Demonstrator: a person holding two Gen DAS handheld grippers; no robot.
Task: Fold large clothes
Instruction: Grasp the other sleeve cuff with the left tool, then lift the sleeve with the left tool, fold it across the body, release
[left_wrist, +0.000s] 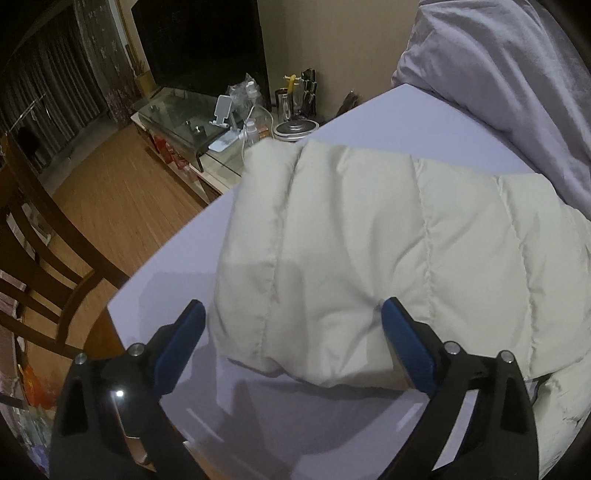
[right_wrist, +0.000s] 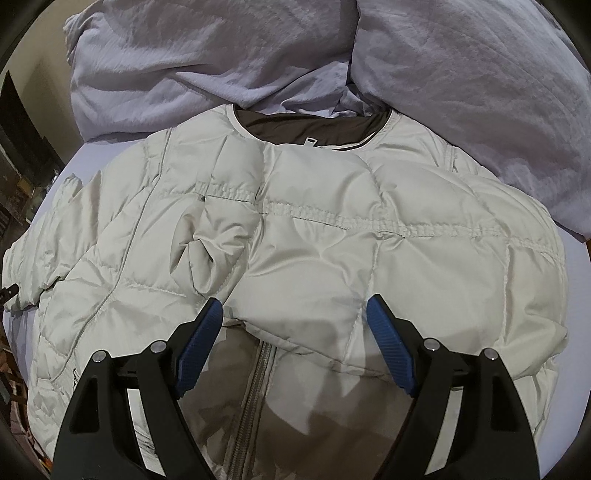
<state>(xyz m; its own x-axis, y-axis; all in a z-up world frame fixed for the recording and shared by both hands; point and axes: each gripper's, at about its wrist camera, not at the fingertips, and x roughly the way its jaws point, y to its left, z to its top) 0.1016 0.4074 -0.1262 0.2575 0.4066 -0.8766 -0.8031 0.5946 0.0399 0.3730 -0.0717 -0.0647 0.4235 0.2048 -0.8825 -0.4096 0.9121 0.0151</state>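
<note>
I am holding my left tool (left_wrist: 291, 314) open over the jacket (left_wrist: 369, 240) sleeve near the table (left_wrist: 177, 258) edge | my right tool (right_wrist: 293, 314) is gaping over the jacket's folded front.

jacket (right_wrist: 332, 240): quilted cloth, slight sheen | table (left_wrist: 177, 266): smooth matt | floor (left_wrist: 122, 184): wood

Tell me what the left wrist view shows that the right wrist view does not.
Only the left wrist view shows the room beside the table: a wooden chair, a glass TV stand and the wood floor. Only the right wrist view shows the jacket's brown collar lining and zipper. Both show the cream puffer jacket, the lilac bedding, and an open hand-held gripper: left, right.
</note>
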